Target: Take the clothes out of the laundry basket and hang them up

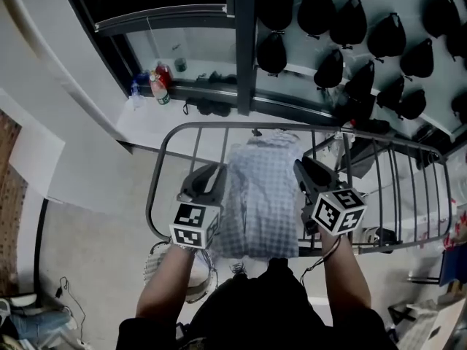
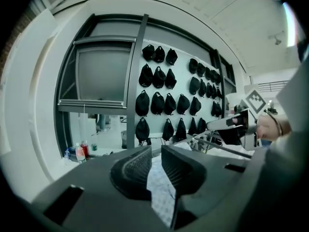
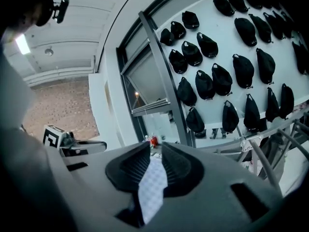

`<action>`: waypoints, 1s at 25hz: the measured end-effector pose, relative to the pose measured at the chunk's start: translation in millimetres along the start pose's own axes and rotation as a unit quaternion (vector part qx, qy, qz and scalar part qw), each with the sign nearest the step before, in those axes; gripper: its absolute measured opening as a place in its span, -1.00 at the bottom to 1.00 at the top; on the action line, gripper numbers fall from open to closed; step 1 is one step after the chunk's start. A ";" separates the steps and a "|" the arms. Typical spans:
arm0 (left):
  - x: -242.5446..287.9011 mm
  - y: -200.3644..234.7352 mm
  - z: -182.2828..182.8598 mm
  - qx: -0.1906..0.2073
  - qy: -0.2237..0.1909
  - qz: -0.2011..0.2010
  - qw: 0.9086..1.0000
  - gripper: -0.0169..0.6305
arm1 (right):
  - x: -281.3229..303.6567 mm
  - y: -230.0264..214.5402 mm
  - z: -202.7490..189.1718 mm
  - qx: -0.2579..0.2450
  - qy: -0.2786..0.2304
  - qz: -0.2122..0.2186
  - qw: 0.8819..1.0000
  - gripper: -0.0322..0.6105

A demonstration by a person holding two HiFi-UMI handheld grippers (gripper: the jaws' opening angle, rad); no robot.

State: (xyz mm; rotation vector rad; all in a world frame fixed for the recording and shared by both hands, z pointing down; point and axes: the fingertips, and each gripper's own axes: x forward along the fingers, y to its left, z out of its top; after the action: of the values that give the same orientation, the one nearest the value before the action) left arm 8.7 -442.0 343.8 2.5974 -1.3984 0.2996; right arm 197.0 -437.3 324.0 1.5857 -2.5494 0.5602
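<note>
A pale blue checked shirt (image 1: 263,195) hangs spread between my two grippers, just over the grey metal drying rack (image 1: 219,127). My left gripper (image 1: 219,172) pinches its left edge, and the cloth (image 2: 161,190) shows between the dark ribbed pads (image 2: 133,170) in the left gripper view. At the shirt's right edge my right gripper (image 1: 303,168) is shut on the fabric (image 3: 152,187), which is squeezed between its pads (image 3: 176,166). A white laundry basket (image 1: 151,262) shows on the floor below my left forearm, mostly hidden.
Several black caps (image 1: 350,20) hang on the wall beyond the rack. A dark window post (image 1: 244,42) rises behind the rack, and bottles (image 1: 157,86) stand on the ledge at the left. The rack's thin bars (image 1: 398,188) run off to the right.
</note>
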 end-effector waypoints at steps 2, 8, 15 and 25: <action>-9.9 -1.5 3.4 -0.002 -0.008 -0.003 1.000 -0.85 | -10.7 8.0 2.2 0.000 -0.010 -0.001 1.000 -0.88; -31.9 -14.6 14.9 0.005 -0.026 -0.015 1.000 -0.91 | -35.6 35.8 4.7 -0.018 -0.021 0.012 1.000 -0.88; -53.4 -38.4 24.2 0.006 -0.037 0.003 0.999 -0.91 | -57.5 51.9 14.0 -0.037 -0.028 0.053 0.997 -0.88; -76.3 -94.2 17.9 -0.011 -0.031 0.096 0.995 -0.91 | -104.0 32.0 11.3 -0.068 -0.017 0.141 0.987 -0.88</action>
State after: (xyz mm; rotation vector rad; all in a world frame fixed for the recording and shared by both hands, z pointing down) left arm 48.2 -334.1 301.2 2.4774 -1.6675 0.2297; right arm 217.8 -340.3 277.8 1.2106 -2.7916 0.3726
